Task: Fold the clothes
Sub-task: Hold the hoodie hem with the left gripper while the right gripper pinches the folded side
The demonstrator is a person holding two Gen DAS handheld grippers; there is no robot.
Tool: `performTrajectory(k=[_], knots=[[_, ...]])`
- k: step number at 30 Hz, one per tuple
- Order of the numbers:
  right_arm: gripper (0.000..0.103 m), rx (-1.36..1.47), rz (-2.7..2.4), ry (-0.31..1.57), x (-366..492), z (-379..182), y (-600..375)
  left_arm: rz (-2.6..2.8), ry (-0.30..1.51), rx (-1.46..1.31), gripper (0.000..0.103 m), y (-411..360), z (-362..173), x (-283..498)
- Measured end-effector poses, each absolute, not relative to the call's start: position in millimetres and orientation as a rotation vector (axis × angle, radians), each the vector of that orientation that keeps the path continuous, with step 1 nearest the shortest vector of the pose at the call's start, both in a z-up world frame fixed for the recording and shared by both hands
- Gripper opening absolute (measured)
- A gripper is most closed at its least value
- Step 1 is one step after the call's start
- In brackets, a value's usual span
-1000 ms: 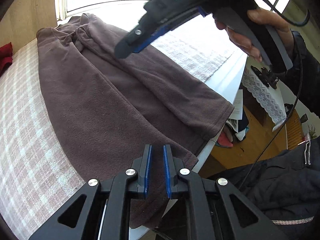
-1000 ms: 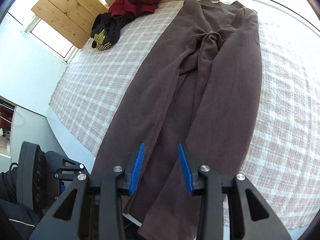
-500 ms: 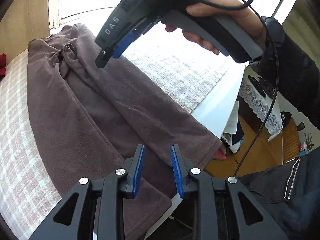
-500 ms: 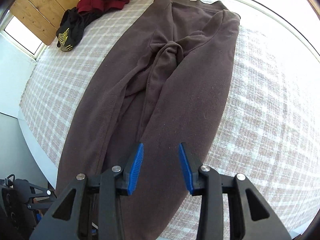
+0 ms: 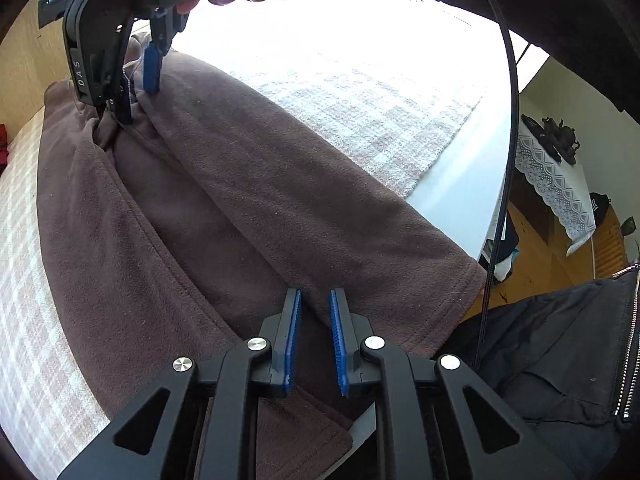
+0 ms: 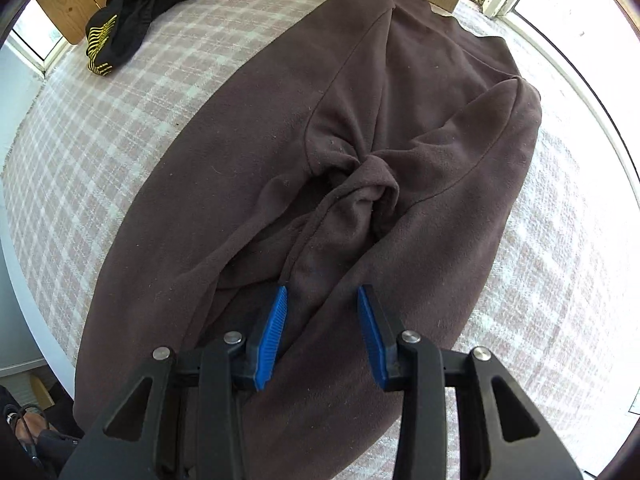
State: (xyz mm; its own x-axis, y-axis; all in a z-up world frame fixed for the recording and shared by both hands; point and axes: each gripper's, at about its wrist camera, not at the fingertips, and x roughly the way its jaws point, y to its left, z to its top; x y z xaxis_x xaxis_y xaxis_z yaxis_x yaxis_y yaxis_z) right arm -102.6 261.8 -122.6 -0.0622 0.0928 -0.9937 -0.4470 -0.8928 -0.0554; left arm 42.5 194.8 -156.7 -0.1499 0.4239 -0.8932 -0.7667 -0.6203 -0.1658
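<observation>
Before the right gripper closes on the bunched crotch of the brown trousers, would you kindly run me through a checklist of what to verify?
1. Right gripper jaws apart: ok.
2. Right gripper aimed at the bunched fabric: ok; in the left wrist view its fingertips are at the bunch.
3. Fabric between the right pads and gripped: cannot tell; they straddle a fold, with no pinch visible.
4. Left gripper at the leg hems: ok, but its jaws are closing with a gap between them; whether cloth is caught, cannot tell.
5. Trousers flat on the checked cloth: not ok, the crotch is twisted.
6. Black garment clear of the trousers: ok.
</observation>
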Motion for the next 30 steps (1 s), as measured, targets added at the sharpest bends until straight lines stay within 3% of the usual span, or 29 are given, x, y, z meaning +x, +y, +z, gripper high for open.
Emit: performTrajectory(k=[10, 12, 15, 24, 30], knots=[[0.036, -1.856, 1.949, 0.495, -99.2, -130.6, 266.9, 1.879, 0.415, -1.284, 0.014, 185.9, -156.8, 40.2], [0.024, -1.852, 1.977, 0.481, -100.3, -129.1, 265.7, 1.881, 0.405, -1.284, 0.014, 182.5, -156.2, 39.2], [0.017, -1.839, 2.027, 0.501, -99.5, -123.4, 266.8, 1.886, 0.388, -1.281, 0.014, 174.4, -154.2, 37.7], [0.020, -1.817, 2.096, 0.677, -96.5, -127.1, 272.9, 1.893, 0.270, -1.304, 0.014, 135.4, -145.2, 18.3], [0.023, -1.684, 2.170, 0.816, -49.4, -92.8, 262.8, 1.879, 0.280, -1.302, 0.013, 111.1, -134.0, 8.3]])
